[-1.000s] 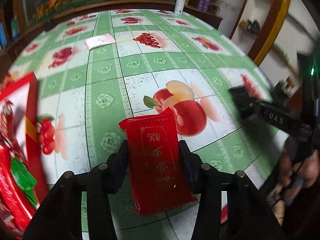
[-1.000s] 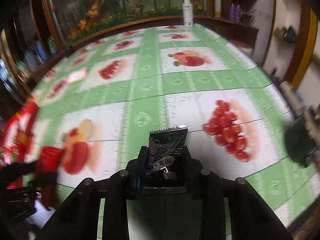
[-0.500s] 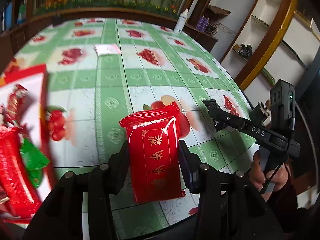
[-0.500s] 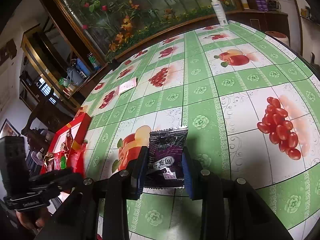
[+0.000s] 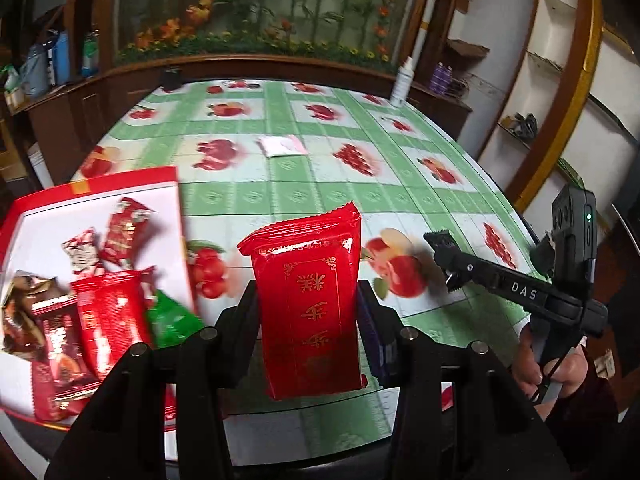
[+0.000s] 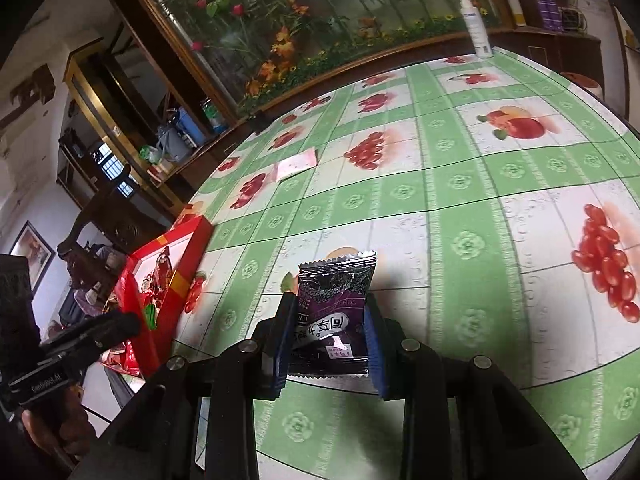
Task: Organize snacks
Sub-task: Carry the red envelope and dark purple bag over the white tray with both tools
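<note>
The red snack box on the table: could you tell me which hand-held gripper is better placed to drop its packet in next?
Left. The left hand-held gripper, shut on the red foil packet, sits right beside the red snack box; the right hand-held gripper, holding the dark purple packet, is farther off.

The box (image 5: 100, 188) sits at the near left edge of the surface (image 5: 280, 184), with several snack packets (image 5: 104, 320) lying inside it. The left tool (image 5: 308, 320) hangs just right of the box with a large packet (image 5: 308, 304) between its fingers. The right tool (image 6: 328, 332) is further right, over the surface, gripping a small packet (image 6: 334, 312). A flat sachet (image 5: 282, 146) lies mid-surface behind them, and a bottle (image 5: 402, 80) stands at the far right edge.
</note>
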`<state>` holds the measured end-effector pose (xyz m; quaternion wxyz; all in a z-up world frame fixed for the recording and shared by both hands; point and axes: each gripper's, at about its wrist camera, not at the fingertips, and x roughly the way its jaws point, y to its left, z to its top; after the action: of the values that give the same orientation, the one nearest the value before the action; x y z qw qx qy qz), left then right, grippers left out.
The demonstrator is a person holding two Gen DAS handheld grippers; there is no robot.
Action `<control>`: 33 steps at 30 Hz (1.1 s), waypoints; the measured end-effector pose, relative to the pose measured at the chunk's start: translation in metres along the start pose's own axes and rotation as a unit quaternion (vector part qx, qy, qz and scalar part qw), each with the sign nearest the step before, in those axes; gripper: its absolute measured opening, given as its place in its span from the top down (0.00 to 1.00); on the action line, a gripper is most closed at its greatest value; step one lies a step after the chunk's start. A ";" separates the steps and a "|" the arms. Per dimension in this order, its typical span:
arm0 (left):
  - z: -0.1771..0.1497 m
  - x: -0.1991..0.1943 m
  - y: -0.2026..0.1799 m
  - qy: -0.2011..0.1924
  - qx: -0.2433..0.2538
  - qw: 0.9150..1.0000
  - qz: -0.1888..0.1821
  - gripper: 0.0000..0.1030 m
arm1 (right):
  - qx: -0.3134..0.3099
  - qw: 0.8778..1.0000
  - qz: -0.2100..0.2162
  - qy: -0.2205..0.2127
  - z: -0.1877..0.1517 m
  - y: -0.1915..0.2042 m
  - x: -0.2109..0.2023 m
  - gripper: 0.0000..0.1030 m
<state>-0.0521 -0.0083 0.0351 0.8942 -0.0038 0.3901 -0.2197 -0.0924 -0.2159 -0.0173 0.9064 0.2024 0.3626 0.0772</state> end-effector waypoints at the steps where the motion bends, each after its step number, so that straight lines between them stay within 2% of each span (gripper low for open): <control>1: -0.001 -0.001 0.003 -0.002 -0.002 1.000 0.003 0.57 | -0.002 1.000 0.000 0.002 0.000 0.002 0.002 0.68; 5: -0.004 -0.008 0.012 -0.012 -0.005 1.000 0.017 0.57 | -0.009 1.000 -0.004 0.008 -0.001 0.011 0.009 0.68; 21: -0.011 -0.044 0.045 -0.044 -0.027 0.998 0.022 0.57 | -0.029 0.999 -0.019 0.012 -0.006 0.043 0.027 0.68; 26: -0.011 -0.056 0.056 -0.056 -0.033 0.997 0.036 0.57 | -0.026 0.999 -0.021 0.008 -0.006 0.044 0.027 0.68; 33: -0.013 -0.064 0.074 -0.067 -0.044 0.994 0.074 0.57 | -0.040 0.999 -0.007 0.013 -0.005 0.061 0.037 0.68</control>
<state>-0.0706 0.0862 0.0580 0.9310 -0.0288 0.3380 -0.1349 -0.0691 -0.1489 -0.0181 0.9094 0.1626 0.3727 0.0875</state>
